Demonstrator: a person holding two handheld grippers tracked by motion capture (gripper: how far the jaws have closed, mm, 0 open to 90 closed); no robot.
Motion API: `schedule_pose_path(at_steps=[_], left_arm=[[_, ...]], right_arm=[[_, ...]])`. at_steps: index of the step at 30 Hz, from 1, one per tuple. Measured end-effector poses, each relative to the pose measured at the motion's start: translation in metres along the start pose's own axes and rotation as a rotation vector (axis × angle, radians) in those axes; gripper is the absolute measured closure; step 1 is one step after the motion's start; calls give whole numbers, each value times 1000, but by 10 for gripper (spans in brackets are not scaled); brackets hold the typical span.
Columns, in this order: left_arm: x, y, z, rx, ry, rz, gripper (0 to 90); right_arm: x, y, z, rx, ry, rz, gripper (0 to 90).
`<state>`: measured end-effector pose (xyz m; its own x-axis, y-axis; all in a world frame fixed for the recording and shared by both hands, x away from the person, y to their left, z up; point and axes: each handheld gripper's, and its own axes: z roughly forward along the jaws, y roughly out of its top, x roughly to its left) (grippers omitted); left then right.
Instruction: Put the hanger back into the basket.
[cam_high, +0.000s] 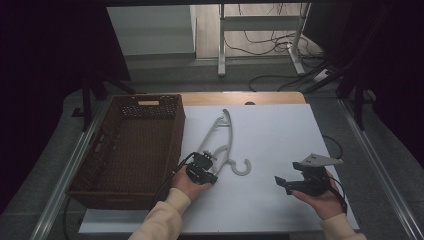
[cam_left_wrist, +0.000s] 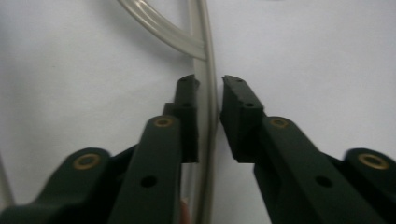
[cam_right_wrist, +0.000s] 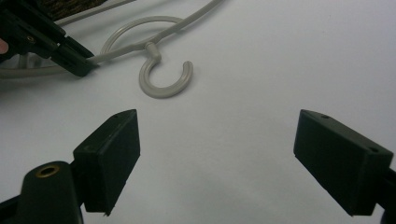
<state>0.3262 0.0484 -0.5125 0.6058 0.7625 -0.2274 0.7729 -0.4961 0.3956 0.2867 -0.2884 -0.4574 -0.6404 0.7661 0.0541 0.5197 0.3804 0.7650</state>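
Grey plastic hanger (cam_high: 220, 142) sits between the narrowed left tongs (cam_left_wrist: 209, 81), one arm gripped; right tongs (cam_right_wrist: 217, 140) gape wide, nearby.

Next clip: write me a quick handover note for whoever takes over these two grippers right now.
Left gripper: fingers astride a bar of the hanger, nearly closed; a firm grip cannot be confirmed.
Right gripper: wide open, holding nothing, over the white table right of the hanger's hook.
Hanger lies flat on the table beside the wicker basket.
Done: left gripper lined up on the bar.
Left: probably close, lift and move the hanger, perhaps into the basket.
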Motion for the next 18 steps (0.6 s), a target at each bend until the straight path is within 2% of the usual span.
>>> schedule_pose_path(at_steps=[4, 18], left_arm=[[3, 0, 0, -3, -15, -7, 797], [4, 0, 0, -1, -23, -12, 812]], right_arm=[[-1, 0, 0, -2, 0, 0, 149], [-2, 0, -2, -8, -6, 4, 149]])
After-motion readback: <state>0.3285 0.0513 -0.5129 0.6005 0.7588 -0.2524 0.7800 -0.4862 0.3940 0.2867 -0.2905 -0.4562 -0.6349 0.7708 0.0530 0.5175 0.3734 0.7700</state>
